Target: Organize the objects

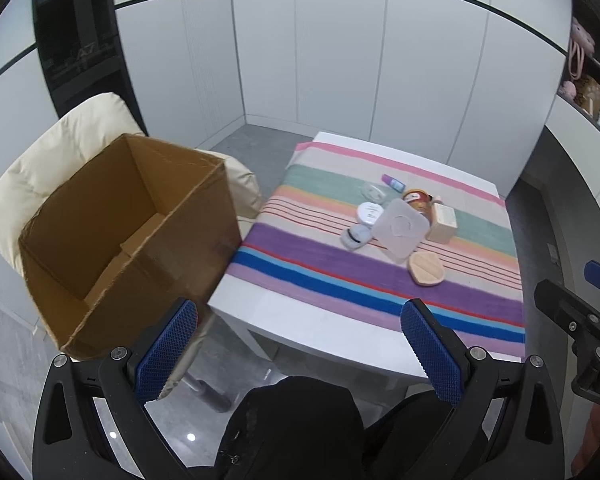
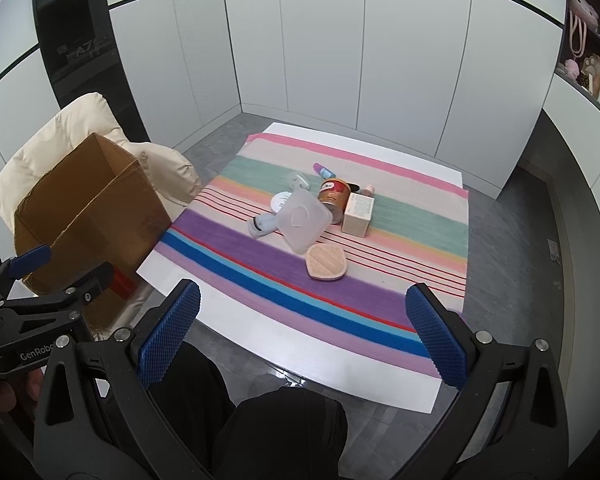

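Right now your left claw (image 1: 300, 344) is spread wide with nothing between its blue pads (image 1: 166, 350), hanging over your dark-trousered knees short of the counter (image 1: 300, 320). Your right claw (image 2: 302, 340) is just as wide apart and just as empty, also held back from the counter's near edge.

On the striped cloth (image 2: 260, 240) the things to organize sit bunched together toward the far middle. A frosted square plastic lid (image 2: 302, 220) leans tilted at the centre of the bunch. Just in front of it lies a tan powder puff (image 2: 326, 262), flat on the cloth. To the lid's left you have a round white compact (image 2: 282, 200) and a small white container with a dark band (image 2: 262, 226), lying on its side. Behind the lid stands an orange-brown can (image 2: 334, 196), and touching it on the right a cream carton (image 2: 358, 214) stands upright, with a small pinkish bottle (image 2: 368, 190) behind the carton. Farther back lie a purple-capped tube (image 2: 324, 170) and a clear round piece (image 2: 298, 180) (too blurred to say what it is).

Off the counter's left side, an open cardboard box (image 1: 112, 240) sits on a cream padded chair (image 1: 56, 152), empty inside as far as the left view shows. Shelves with pink soft items (image 2: 580, 12) are at the far right.
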Tool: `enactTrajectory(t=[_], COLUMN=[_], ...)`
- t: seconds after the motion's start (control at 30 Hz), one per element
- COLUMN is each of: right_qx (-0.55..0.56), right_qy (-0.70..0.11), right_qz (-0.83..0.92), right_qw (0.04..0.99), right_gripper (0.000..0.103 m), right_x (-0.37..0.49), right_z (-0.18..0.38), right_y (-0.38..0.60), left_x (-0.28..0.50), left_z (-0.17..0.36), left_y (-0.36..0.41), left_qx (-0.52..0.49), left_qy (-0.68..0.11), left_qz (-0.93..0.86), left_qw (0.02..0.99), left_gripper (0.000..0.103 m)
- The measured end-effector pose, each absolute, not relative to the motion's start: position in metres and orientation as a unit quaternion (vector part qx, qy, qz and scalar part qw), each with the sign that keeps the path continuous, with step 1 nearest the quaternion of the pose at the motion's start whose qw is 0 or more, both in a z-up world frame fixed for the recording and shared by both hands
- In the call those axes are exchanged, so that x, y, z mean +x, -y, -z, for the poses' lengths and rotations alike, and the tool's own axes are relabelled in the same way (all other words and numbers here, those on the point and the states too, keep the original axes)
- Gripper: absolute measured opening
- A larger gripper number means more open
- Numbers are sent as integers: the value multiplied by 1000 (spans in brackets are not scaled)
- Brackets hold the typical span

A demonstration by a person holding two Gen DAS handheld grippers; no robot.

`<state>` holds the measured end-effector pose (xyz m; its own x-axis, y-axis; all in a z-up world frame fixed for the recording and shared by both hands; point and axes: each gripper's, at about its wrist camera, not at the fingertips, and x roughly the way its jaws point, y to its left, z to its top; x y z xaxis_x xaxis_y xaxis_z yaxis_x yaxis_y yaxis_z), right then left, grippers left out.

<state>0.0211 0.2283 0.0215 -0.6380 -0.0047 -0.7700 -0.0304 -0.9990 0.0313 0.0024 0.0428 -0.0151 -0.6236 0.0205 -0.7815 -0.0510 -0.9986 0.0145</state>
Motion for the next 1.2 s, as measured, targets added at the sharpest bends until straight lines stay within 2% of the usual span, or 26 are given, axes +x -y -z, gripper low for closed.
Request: enactTrajectory(t=[0.77,1.2], right_qx=[-420,-433], right_qy=[-60,-62], right_qz=[-904,-895], right_qw=[61,82], right_gripper=[103,103], right_x=[46,31], right_z=[-20,-5], right_y=[-284,-315], left_x=[-2,-39], left_z=[20,53], left_y=[-98,-135], left_qx=[-421,-464], left_qy=[-58,-67], left_qz=[-903,-880], left_qw=[60,81], left_gripper=[102,103])
